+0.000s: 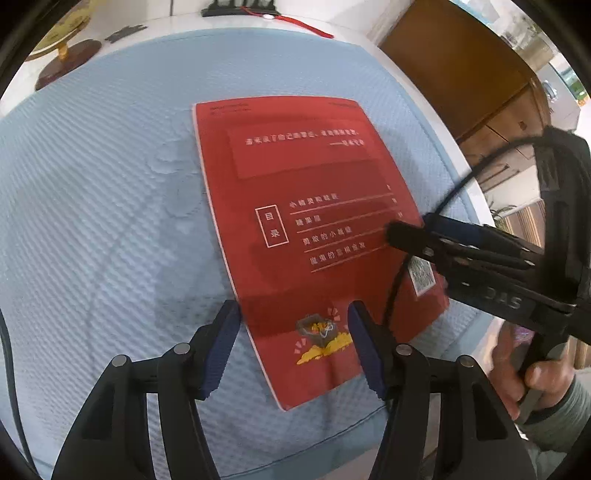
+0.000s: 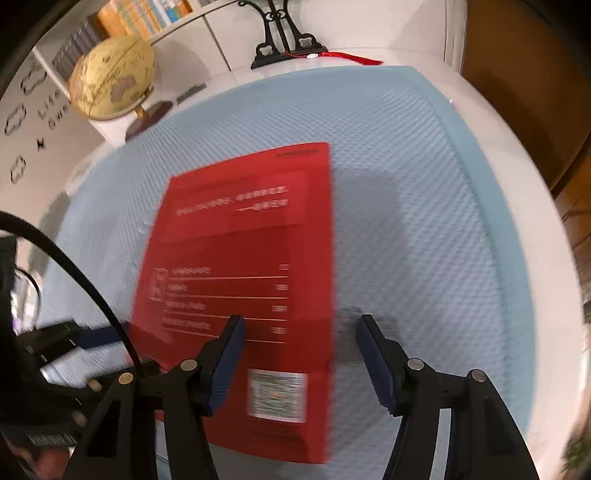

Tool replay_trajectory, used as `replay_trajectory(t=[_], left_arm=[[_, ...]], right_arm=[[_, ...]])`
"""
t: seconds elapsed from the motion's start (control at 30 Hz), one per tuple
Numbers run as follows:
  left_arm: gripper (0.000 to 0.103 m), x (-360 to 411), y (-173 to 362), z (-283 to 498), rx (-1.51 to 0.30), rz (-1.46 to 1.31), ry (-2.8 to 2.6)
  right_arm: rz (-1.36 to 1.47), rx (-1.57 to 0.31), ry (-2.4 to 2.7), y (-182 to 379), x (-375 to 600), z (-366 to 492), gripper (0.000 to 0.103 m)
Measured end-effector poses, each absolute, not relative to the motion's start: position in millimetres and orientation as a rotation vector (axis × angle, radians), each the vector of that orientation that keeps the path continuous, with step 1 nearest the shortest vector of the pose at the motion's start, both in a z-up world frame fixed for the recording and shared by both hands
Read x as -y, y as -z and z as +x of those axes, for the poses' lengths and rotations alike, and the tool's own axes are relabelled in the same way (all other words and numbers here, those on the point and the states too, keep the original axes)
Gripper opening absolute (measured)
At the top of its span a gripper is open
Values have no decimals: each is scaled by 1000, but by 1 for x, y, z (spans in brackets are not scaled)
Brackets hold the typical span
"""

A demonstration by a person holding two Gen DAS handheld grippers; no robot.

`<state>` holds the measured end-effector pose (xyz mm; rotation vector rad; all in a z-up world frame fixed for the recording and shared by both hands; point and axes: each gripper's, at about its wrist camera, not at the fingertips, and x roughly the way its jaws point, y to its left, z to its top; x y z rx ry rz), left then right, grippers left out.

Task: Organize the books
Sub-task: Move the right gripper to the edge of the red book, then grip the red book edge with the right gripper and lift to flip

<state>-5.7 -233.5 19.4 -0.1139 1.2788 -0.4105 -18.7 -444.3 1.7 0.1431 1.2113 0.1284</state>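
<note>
A red book point(image 1: 295, 229) lies flat, back cover up, on a light blue textured mat point(image 1: 92, 184). My left gripper point(image 1: 293, 332) stands open, hovering over the book's near left corner with the book's left edge just inside its left finger. My right gripper point(image 1: 402, 236) reaches in from the right, its tips over the book's right edge. In the right wrist view the book point(image 2: 243, 258) is blurred. There my right gripper point(image 2: 299, 339) is open, straddling the book's right edge, with no pad pressing on it. The left gripper point(image 2: 92, 336) shows at the left.
The mat point(image 2: 406, 184) covers a white table point(image 2: 524, 192). At the back stand a yellow globe point(image 2: 110, 77), a black stand with a red tassel point(image 2: 284, 48) and a shelf of books point(image 2: 147, 18). A wooden cabinet point(image 1: 461, 74) is at the right. A person's hand point(image 1: 532, 373) holds the right gripper's handle.
</note>
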Motion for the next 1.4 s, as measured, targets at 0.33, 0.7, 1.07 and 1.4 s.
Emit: replay_trajectory(t=[0.33,0.7,1.07,1.4], left_arm=[[58,231,-18,-9,-1294,-141,413],[59,202,-14,-17,-1291,-174,415],[59,188,-17,-19,-1286,-211,416],[62,194,-16,-22,-1278,-193,429]], right_arm=[[426,-1255,-231,-2,469,-19,63],[702,-1227,-342,-14,486,-30,63],[771,-1195,-412,-29,491,-42,66],[1030,-1230,-514,5,500,-33,75]])
